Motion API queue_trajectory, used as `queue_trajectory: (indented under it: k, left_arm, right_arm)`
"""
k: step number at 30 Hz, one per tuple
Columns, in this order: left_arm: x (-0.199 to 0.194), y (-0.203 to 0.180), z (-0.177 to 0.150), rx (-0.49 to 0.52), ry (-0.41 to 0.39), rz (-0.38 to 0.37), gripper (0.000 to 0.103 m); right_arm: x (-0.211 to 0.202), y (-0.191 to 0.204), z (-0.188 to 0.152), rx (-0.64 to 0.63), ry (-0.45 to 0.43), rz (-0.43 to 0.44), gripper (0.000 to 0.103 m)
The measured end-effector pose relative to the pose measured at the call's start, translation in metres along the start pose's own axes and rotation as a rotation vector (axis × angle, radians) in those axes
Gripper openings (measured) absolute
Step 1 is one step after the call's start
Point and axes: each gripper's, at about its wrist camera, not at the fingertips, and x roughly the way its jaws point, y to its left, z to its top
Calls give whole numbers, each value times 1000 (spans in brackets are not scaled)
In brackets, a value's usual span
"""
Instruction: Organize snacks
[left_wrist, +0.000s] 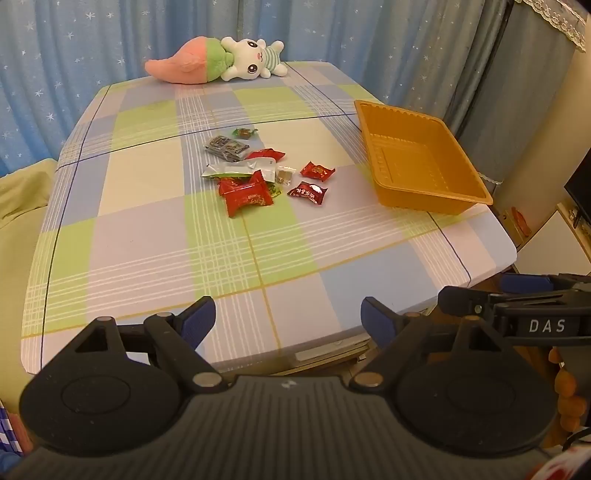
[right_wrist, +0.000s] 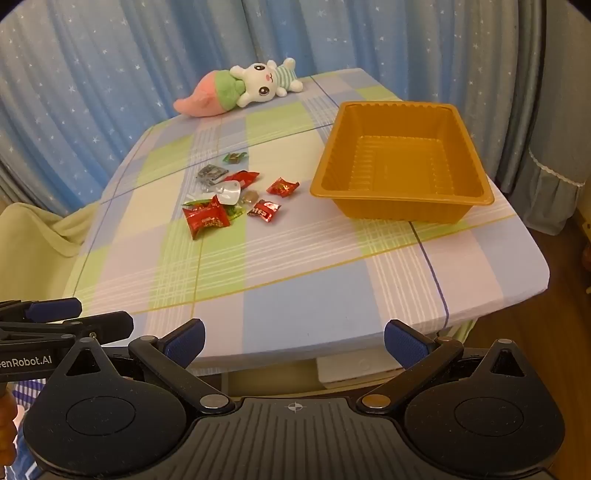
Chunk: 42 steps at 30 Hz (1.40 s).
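Several wrapped snacks lie in a loose pile (left_wrist: 255, 173) (right_wrist: 231, 194) at the middle of the checked tablecloth: red candy packets, a silver-white pouch (left_wrist: 242, 169), a grey packet (left_wrist: 226, 146) and a small green candy (left_wrist: 243, 133). An orange plastic tray (left_wrist: 417, 192) (right_wrist: 402, 205) stands to their right with nothing in it. My left gripper (left_wrist: 288, 317) hangs open above the table's near edge, nothing between its blue pads. My right gripper (right_wrist: 295, 341) is open too, at the near edge and well short of the snacks. Each gripper shows at the side of the other's view.
A plush rabbit with a pink and green carrot (left_wrist: 218, 61) (right_wrist: 240, 88) lies at the table's far edge. Blue star-patterned curtains (left_wrist: 110, 40) hang behind. A pale green cloth (right_wrist: 33, 236) drapes to the left of the table. Wooden floor (right_wrist: 535, 332) shows on the right.
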Motion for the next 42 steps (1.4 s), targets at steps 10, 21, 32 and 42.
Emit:
queue_trajectory:
  k: [10,21,32,42]
  left_arm:
    - [0,0,0,-2,-1,-4,85]
    - [0,0,0,-1,-2,-4,85]
    - [0,0,0,-1,-2,-1,85]
    - [-2,7,-2,-3,-1,2,85]
  right_arm:
    - [-2,2,-1,-2,5,1,103]
    - [-3,0,-2,-3,4,3,103]
    - [-4,-2,-1,-3,2,6,103]
    - [-2,-9,0,-2,2,8,103]
